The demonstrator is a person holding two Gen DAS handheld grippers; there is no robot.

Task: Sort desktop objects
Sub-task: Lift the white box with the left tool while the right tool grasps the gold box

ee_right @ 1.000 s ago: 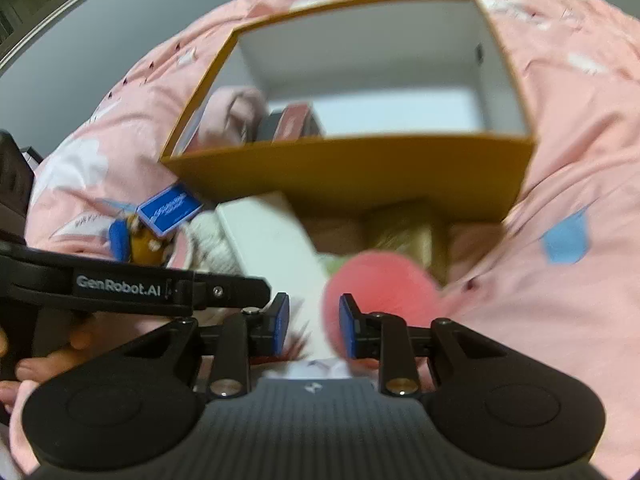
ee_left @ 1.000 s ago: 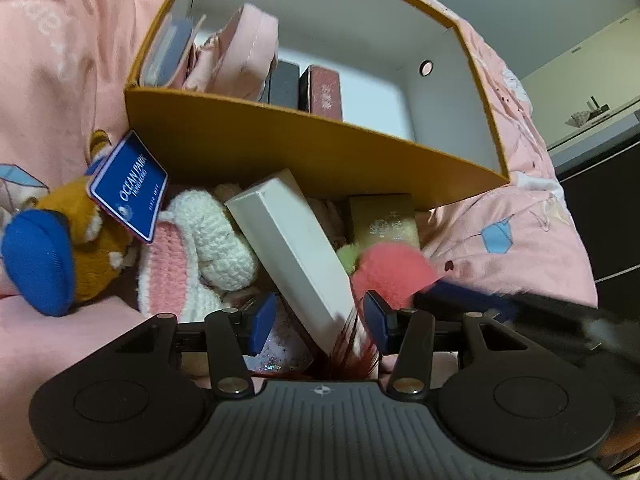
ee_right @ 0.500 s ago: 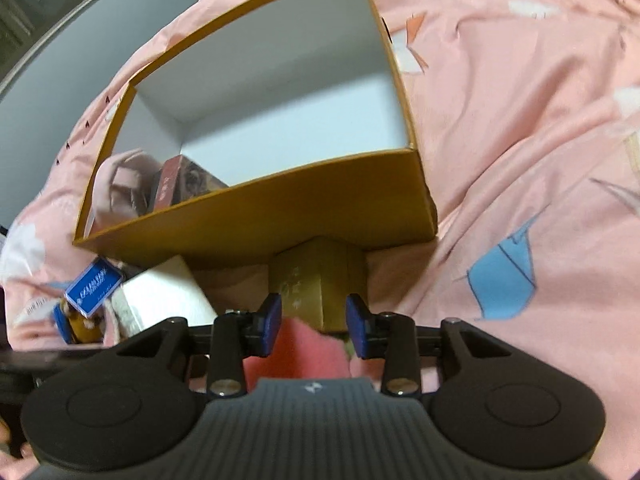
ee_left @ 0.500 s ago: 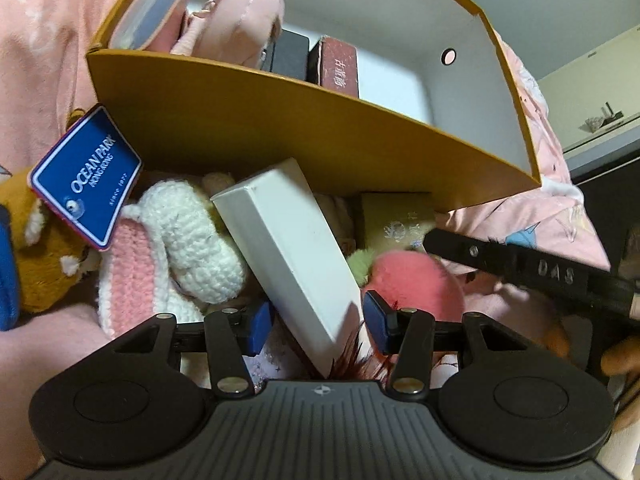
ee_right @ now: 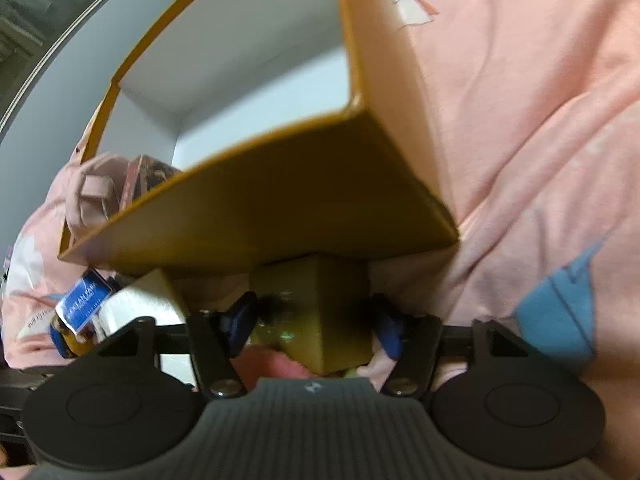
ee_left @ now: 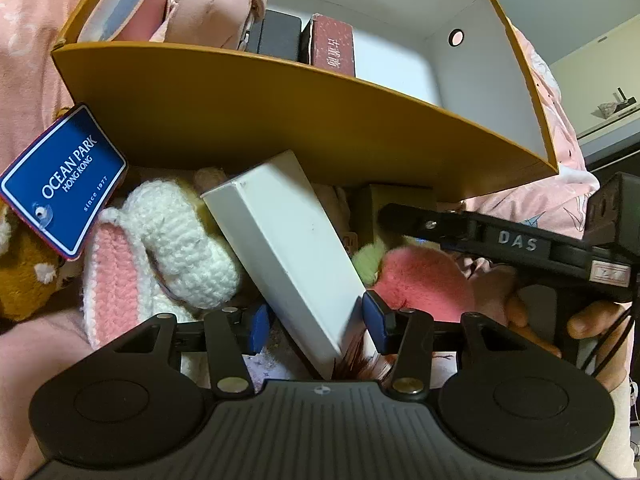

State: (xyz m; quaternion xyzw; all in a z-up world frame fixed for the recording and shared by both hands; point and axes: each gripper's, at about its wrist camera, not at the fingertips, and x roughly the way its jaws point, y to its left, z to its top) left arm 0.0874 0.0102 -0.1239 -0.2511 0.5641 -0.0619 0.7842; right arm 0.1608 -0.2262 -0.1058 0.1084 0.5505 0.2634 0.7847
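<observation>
My left gripper [ee_left: 316, 322] is open around the lower end of a tilted white box [ee_left: 280, 240]; a gap shows at its left pad. The white box leans against the front wall of a yellow-orange storage box [ee_left: 280, 120]. My right gripper [ee_right: 314, 322] straddles a small gold box [ee_right: 316, 300] wedged under the storage box's [ee_right: 280, 200] near corner. Its jaws are opening and its blurred pads stand beside the gold box's sides. A pink fluffy ball [ee_left: 424, 280] lies right of the white box. The right gripper's black body [ee_left: 516, 240] and a hand [ee_left: 592, 316] show in the left wrist view.
A pink pouch [ee_left: 216, 4], a black box [ee_left: 280, 36] and a dark red box [ee_left: 332, 48] sit inside the storage box. A white-and-pink crochet toy [ee_left: 172, 240] and a brown plush with a blue tag [ee_left: 60, 176] lie at the left. Pink bedding [ee_right: 520, 120] surrounds everything.
The right gripper swung down and rightward from the pink ball to the gold box and opened wider around it. The left gripper crept closer to the white box, its opening unchanged.
</observation>
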